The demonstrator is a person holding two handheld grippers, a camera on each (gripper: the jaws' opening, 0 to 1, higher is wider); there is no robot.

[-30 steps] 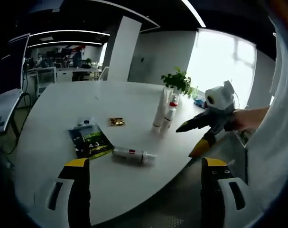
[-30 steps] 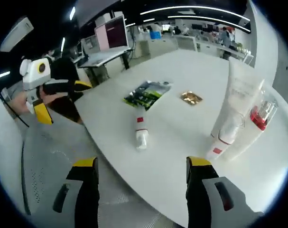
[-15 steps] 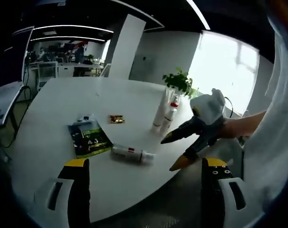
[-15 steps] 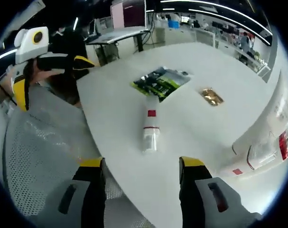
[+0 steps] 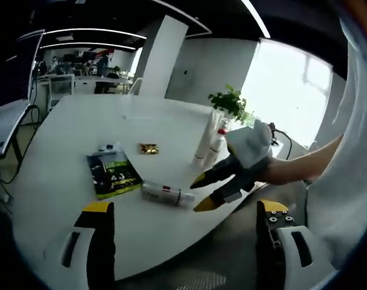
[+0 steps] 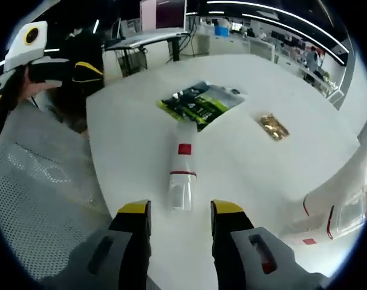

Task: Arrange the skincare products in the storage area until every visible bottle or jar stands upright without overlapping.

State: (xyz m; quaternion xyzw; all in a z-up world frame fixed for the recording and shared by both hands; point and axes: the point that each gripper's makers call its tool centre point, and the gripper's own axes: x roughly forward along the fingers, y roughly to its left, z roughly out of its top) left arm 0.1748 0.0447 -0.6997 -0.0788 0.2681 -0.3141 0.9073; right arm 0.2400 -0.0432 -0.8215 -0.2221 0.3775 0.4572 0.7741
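Right gripper (image 6: pixel 173 211) jaws narrowed, now straddling lying bottle (image 6: pixel 181 173); left gripper (image 5: pixel 180 208) spread.

Right tongs (image 5: pixel 201 192): a second ago they hung off the worktop's (image 5: pixel 62 181) near edge, level with the upright tubes; now, in the left gripper view, their yellow tips have come in over that edge, right at the clear-capped end of the lying bottle (image 5: pixel 165 194)
Right tongs' jaws: gap narrower than a second ago, one tip on each side of the bottle's cap end in the right gripper view (image 6: pixel 172 212), not yet touching it
Lying bottle in right gripper view (image 6: pixel 181 175): was well ahead of the jaws, now just in front of them
Upright tubes (image 6: pixel 337 208): slid to the right edge of that view as the camera closed in
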